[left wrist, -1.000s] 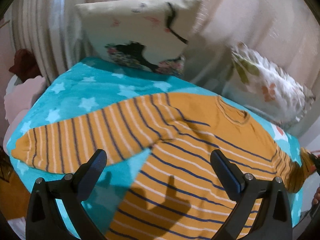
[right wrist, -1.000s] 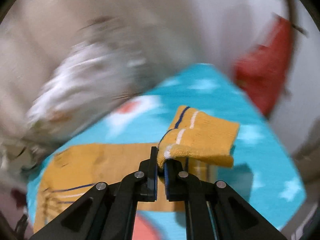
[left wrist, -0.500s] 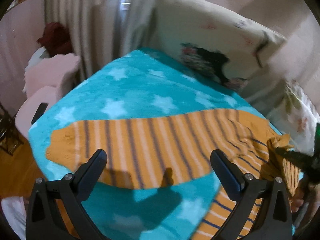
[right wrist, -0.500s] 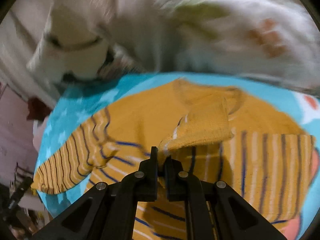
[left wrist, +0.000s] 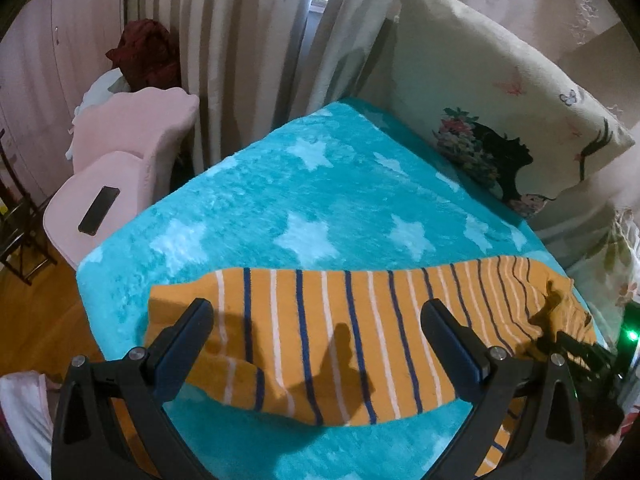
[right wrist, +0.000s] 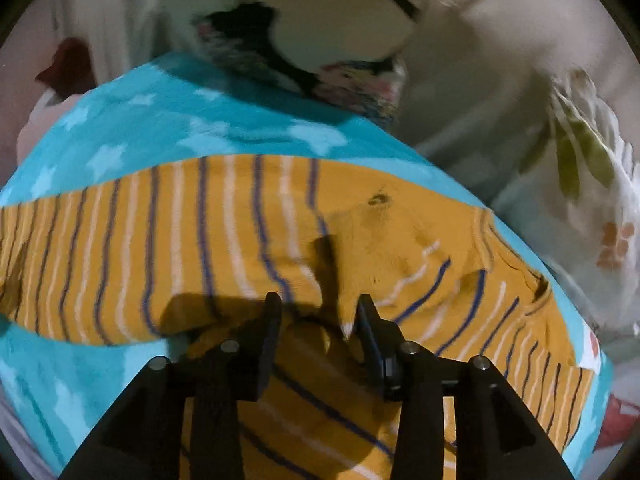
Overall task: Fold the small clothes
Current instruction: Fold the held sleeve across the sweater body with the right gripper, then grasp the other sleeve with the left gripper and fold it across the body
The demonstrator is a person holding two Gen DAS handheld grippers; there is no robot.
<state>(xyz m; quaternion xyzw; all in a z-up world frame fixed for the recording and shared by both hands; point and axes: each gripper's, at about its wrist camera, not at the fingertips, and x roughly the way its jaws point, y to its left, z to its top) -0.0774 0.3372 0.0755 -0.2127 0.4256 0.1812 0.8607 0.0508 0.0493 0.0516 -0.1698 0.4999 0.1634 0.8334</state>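
Bed covered by teal star blanket point(left wrist: 320, 200). Striped orange sweater point(left wrist: 340, 332) lies flat on it, sleeve stretched toward the near-left corner. Printed pillow point(left wrist: 500, 112) propped at the far edge.

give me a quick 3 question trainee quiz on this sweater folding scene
1. True or false: the right gripper is clamped shut on the sweater.
2. Multiple choice: the sweater lies on a) a bare wooden table b) a teal star-print blanket c) a white sheet.
3. Fill in: the dark phone rests on a ____ chair beside the bed.

Key:
1. False. Its jaws stand apart over the cloth.
2. b
3. pink
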